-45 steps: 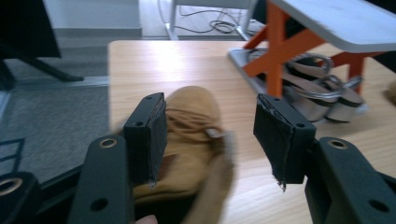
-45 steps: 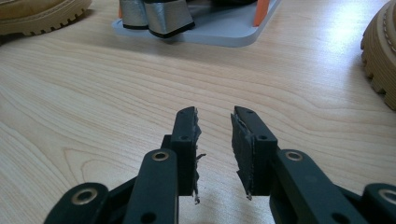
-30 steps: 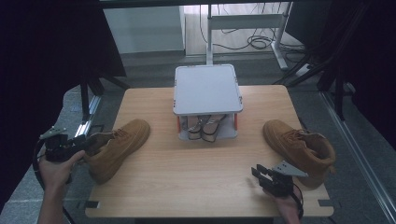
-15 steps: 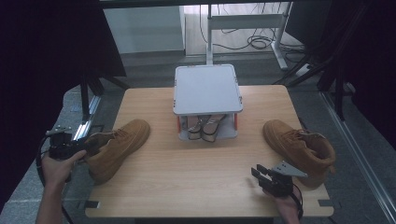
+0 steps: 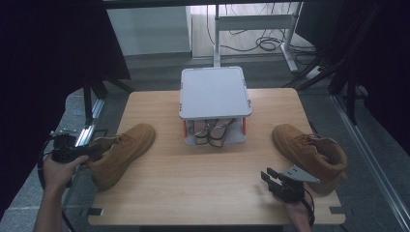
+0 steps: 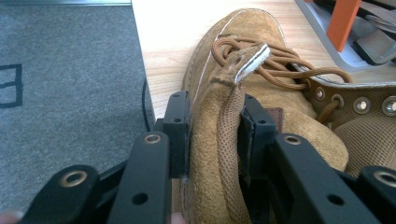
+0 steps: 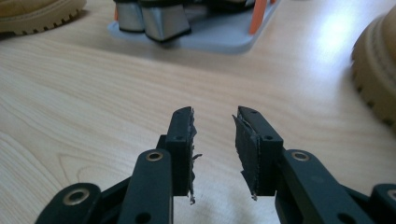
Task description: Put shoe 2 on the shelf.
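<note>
Just closed, left gripper (image 6: 212, 140), jaws now pinching the soft tan suede collar of the left boot (image 5: 121, 151) at the left edge of the pale wooden table (image 5: 203, 193). Visible up close: brown round laces (image 6: 275, 56), brass eyelets. Right gripper (image 7: 214, 149) empty, jaws apart over bare wood, near the lug-soled right boot (image 5: 312, 153). Beyond, grey lidded rack (image 5: 214, 92); grey carpet floor.

A rack (image 5: 215, 92) stands between two boots (image 5: 121, 152) (image 5: 312, 154) on the table (image 5: 203, 188).
</note>
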Available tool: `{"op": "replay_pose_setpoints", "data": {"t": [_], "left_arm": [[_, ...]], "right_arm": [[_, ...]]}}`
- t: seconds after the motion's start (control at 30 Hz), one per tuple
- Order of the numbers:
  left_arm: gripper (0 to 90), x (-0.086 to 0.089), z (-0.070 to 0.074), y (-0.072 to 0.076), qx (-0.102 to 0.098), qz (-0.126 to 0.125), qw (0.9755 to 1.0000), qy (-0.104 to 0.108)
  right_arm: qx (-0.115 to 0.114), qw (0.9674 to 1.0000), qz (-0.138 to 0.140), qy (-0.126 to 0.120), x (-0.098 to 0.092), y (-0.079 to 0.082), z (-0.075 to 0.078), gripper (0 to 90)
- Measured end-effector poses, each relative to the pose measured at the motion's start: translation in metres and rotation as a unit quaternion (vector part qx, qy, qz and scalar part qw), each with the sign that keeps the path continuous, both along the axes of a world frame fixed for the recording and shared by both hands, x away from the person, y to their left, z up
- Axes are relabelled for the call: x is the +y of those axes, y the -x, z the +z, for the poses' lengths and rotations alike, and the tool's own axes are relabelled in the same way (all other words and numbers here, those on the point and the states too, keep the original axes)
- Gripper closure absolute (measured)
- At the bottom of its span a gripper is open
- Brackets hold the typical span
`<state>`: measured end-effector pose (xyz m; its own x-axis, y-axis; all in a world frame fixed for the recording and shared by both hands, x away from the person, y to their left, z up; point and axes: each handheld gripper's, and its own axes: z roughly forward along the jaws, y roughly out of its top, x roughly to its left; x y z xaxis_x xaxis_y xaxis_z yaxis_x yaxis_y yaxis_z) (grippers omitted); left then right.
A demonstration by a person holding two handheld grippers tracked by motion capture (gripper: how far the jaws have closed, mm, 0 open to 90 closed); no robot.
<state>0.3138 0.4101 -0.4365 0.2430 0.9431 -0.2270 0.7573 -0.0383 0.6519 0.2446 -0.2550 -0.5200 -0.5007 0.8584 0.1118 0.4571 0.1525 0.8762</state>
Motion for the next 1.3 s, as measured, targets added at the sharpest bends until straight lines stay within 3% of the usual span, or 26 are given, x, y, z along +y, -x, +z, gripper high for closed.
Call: {"op": "replay_pose_setpoints", "data": {"t": [0.17,0.37,0.5,0.6,0.73,0.87,1.17,1.3], "left_arm": [[71.9,0.001,0.000,0.000,0.002,0.000,1.0000,0.002],[72.9,0.000,0.000,0.000,0.000,0.000,1.0000,0.003],[73.0,0.000,0.000,0.001,-0.002,0.001,1.0000,0.004],[72.9,0.000,0.000,0.001,-0.003,0.000,1.0000,0.003],[72.2,0.000,0.000,0.001,-0.003,-0.003,1.0000,0.001],[70.5,0.000,0.001,0.000,-0.001,-0.006,1.0000,-0.003],[68.5,0.000,0.001,-0.002,0.003,-0.011,0.9999,-0.004],[66.8,0.000,0.002,-0.003,0.005,-0.013,0.9999,-0.007]], "right_arm": [[-0.026,0.9996,-0.002,-0.003,-0.011,0.004,0.025,64.2],[-0.063,0.9975,-0.031,-0.011,-0.051,0.005,0.076,60.5],[-0.063,0.9971,-0.043,0.003,-0.082,-0.002,0.108,57.6],[-0.055,0.9959,-0.071,0.012,-0.108,-0.014,0.119,55.8],[-0.034,0.9935,-0.105,0.025,-0.141,-0.033,0.121,53.7],[-0.013,0.9936,-0.108,0.031,-0.159,-0.045,0.118,52.3],[0.022,0.9941,-0.094,0.048,-0.169,-0.054,0.106,52.3],[0.050,0.9925,-0.090,0.066,-0.169,-0.059,0.100,52.4]]}}
